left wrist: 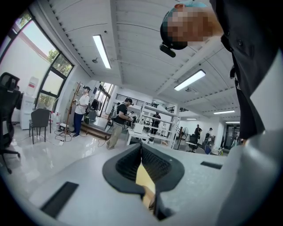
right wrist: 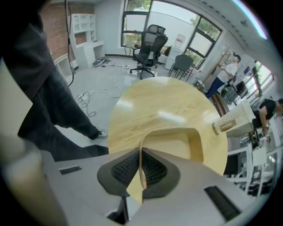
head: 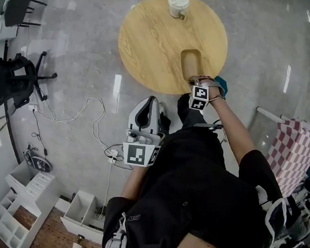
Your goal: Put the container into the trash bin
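**Right gripper clamped on the paper container's wall at the table edge**

A round wooden table (head: 152,44) stands on a pale glossy floor, and the person stands at its near edge in dark clothing. The left gripper (head: 150,100) is held low in front of the body, clear of the table. Its jaws are drawn together with the tips meeting. A tan sliver shows through the gap lower down between the pads, and what it is cannot be told. The right gripper (right wrist: 140,152) points steeply down at the table's near rim.

The container (head: 190,61), an open tan paper tray with rounded corners, lies on the tabletop just inside that rim. The right gripper's ribbed pads are pinched on its thin near wall, one pad inside the tray and one outside.

A lidded paper cup (head: 178,4) stands at the far side of the table, well apart from the container. A brown band round it bears pale lettering too small to read. Each gripper's cube shows black-and-white square markers, with no words on them.
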`<action>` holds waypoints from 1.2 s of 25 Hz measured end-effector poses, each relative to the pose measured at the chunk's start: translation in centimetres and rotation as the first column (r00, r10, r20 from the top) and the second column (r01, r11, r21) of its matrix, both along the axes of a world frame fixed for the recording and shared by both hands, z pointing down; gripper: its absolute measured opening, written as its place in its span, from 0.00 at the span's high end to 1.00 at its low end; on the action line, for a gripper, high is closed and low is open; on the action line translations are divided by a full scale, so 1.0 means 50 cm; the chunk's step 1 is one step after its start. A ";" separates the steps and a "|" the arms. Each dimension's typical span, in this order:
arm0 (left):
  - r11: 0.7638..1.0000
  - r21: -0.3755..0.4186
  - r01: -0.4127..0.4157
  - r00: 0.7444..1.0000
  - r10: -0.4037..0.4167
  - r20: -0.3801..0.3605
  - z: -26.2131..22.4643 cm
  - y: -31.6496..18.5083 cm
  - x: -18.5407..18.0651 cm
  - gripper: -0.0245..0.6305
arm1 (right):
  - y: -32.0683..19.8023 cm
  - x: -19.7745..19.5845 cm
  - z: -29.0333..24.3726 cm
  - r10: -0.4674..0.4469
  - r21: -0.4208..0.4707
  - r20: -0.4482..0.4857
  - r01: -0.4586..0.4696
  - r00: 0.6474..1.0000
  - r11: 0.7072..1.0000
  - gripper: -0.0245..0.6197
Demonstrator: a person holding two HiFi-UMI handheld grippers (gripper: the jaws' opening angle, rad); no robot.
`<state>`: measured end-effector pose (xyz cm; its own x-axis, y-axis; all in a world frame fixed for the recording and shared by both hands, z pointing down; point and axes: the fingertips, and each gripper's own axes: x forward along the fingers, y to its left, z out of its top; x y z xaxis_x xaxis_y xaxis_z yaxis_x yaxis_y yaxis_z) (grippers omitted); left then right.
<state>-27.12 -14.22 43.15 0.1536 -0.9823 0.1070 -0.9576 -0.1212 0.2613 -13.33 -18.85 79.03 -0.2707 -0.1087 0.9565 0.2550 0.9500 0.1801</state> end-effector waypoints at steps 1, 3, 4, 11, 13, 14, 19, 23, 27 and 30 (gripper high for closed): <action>1.000 0.005 -0.003 1.000 0.003 -0.002 -0.002 0.007 -0.002 0.95 | 0.006 -0.003 -0.012 0.040 -0.020 0.017 -0.040 0.999 0.999 0.91; 1.000 0.016 -0.013 1.000 0.013 -0.006 -0.008 0.019 -0.007 0.95 | 0.015 -0.007 -0.037 0.127 -0.049 0.052 -0.124 0.991 0.991 0.91; 1.000 0.022 -0.020 1.000 0.020 -0.007 -0.012 0.025 -0.008 0.95 | 0.017 -0.009 -0.049 0.167 -0.056 0.068 -0.163 0.984 0.985 0.91; 0.994 0.072 -0.082 0.996 0.084 -0.018 -0.038 0.080 -0.016 0.95 | 0.056 -0.007 -0.132 0.370 -0.077 0.161 -0.362 0.915 0.929 0.91; 0.991 0.084 -0.107 0.994 0.109 -0.020 -0.043 0.099 -0.017 0.95 | 0.074 -0.005 -0.157 0.418 -0.080 0.189 -0.411 0.888 0.908 0.91; 0.989 0.089 -0.122 0.992 0.124 -0.021 -0.043 0.109 -0.016 0.95 | 0.084 -0.004 -0.169 0.444 -0.082 0.205 -0.436 0.873 0.896 0.91; 0.971 0.111 -0.210 0.976 0.214 -0.026 -0.049 0.159 -0.015 0.95 | 0.145 -0.006 -0.246 0.590 -0.133 0.303 -0.580 0.748 0.804 0.91; 0.947 0.124 -0.296 0.953 0.301 -0.024 -0.056 0.188 0.003 0.95 | 0.193 0.001 -0.312 0.674 -0.176 0.378 -0.665 0.635 0.725 0.91; 0.921 0.126 -0.369 0.927 0.374 -0.020 -0.055 0.209 0.034 0.95 | 0.236 0.027 -0.366 0.732 -0.215 0.430 -0.727 0.528 0.652 0.91; 0.904 0.132 -0.408 0.910 0.414 -0.027 -0.057 0.223 0.062 0.95 | 0.268 0.063 -0.398 0.764 -0.229 0.451 -0.767 0.462 0.599 0.91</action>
<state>-24.03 -3.07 40.30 0.5486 -0.8356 -0.0274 -0.8010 -0.5348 0.2691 -10.16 -5.44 59.14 -0.4676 -0.5014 0.7280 -0.6912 0.7207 0.0525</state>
